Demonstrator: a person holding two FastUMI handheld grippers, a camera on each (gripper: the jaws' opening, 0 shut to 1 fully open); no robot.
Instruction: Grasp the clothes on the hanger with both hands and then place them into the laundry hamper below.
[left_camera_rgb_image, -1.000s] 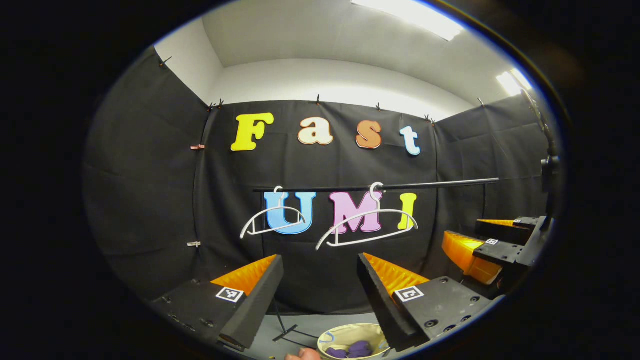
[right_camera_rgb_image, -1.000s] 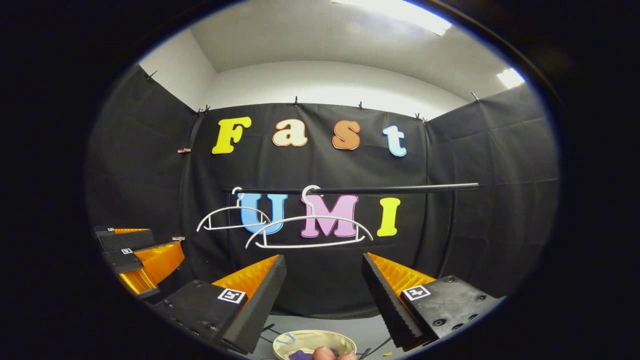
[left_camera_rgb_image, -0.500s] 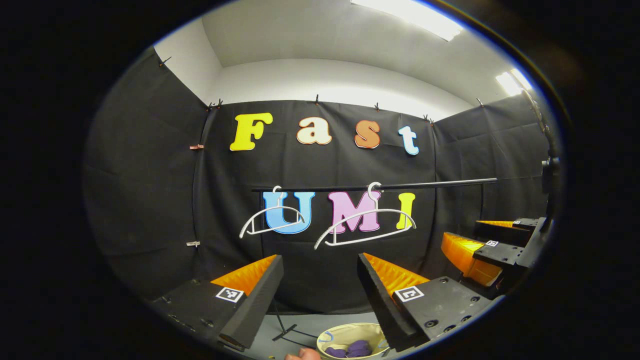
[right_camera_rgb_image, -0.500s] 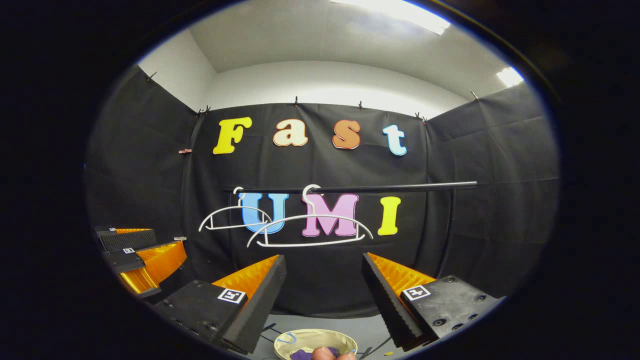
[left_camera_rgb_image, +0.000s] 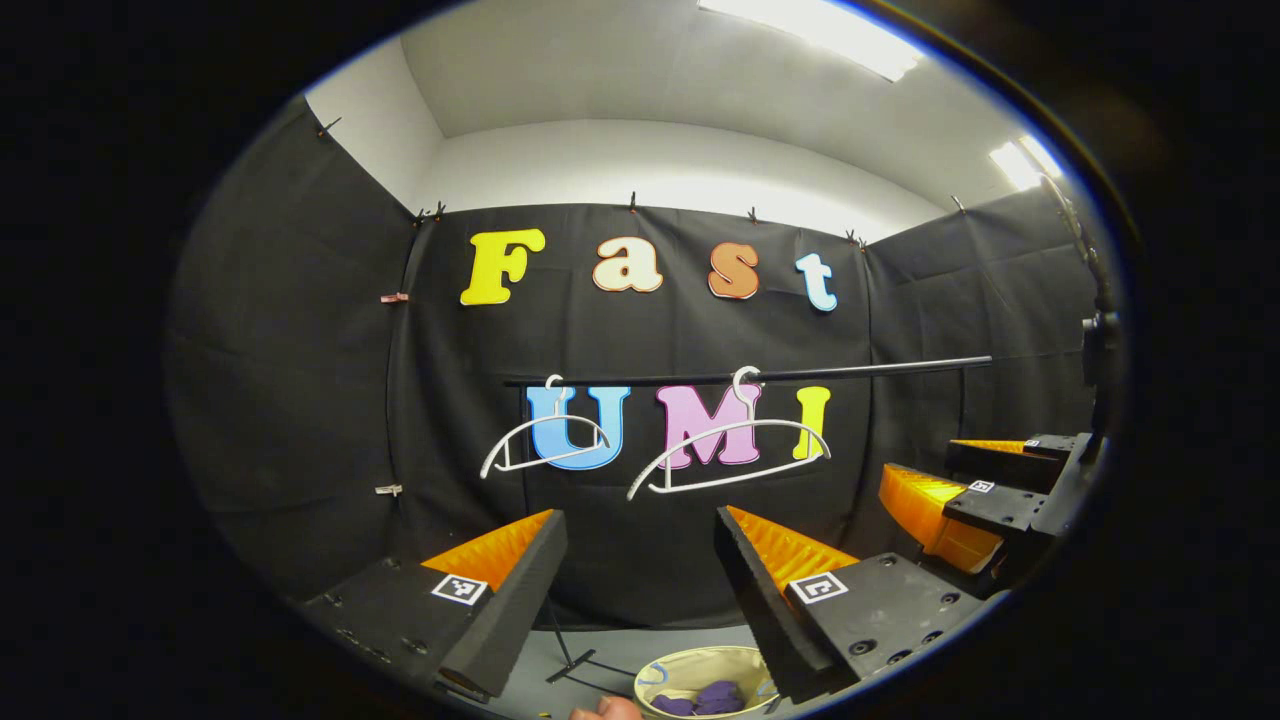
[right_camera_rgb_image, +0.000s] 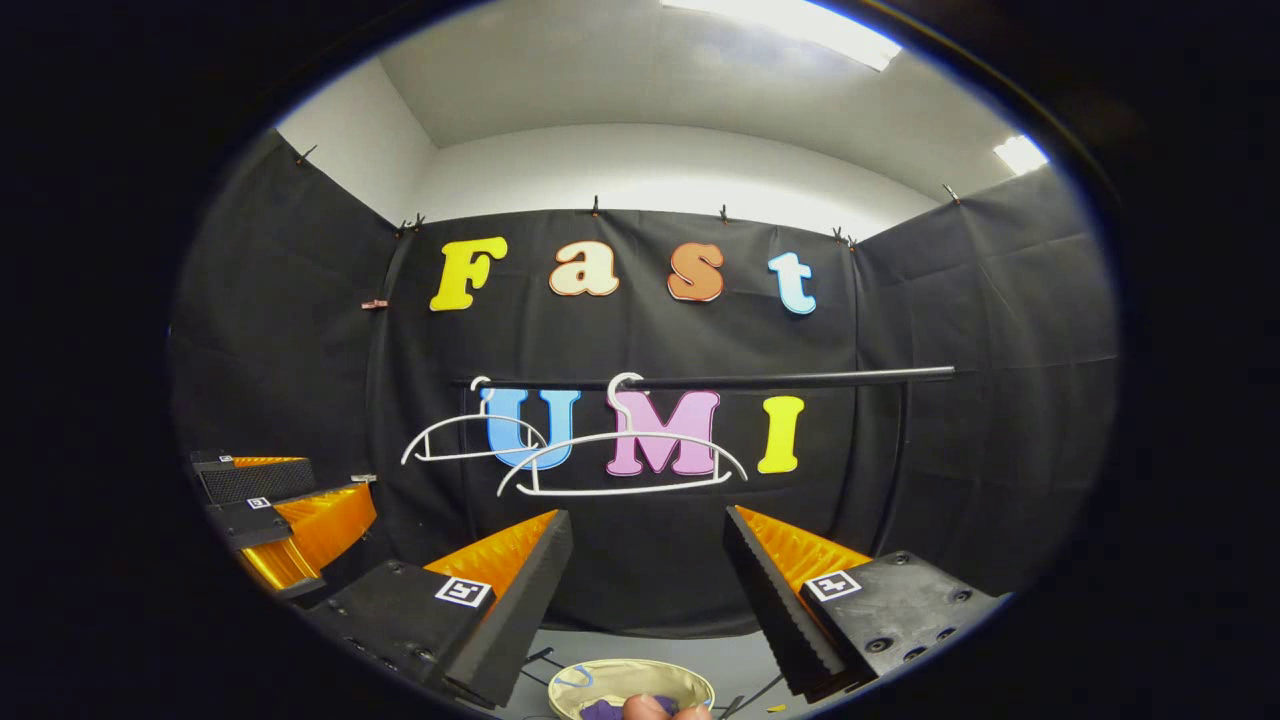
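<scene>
While both of my claws hang level in front of the rail (left_camera_rgb_image: 750, 375), their fingers stand wide apart with nothing between them. My left claw (left_camera_rgb_image: 640, 575) faces the black cloth wall, and my right claw (right_camera_rgb_image: 648, 570) does the same from a little farther along. From the left gripper view my right claw sits off at the right edge; from the right gripper view my left claw sits low at the left edge.

Two white hangers (left_camera_rgb_image: 730, 455) dangle bare from the rail, a smaller one (right_camera_rgb_image: 470, 440) to the left of the larger. Below, on the grey floor, the laundry hamper (left_camera_rgb_image: 665, 668) stands just under my fingers, cream-rimmed, and the purple clothes (left_camera_rgb_image: 705, 697) lie bunched inside it. A fingertip of my own hand (right_camera_rgb_image: 650, 708) pokes in at the bottom edge, partly covering the cloth in the right gripper view.
</scene>
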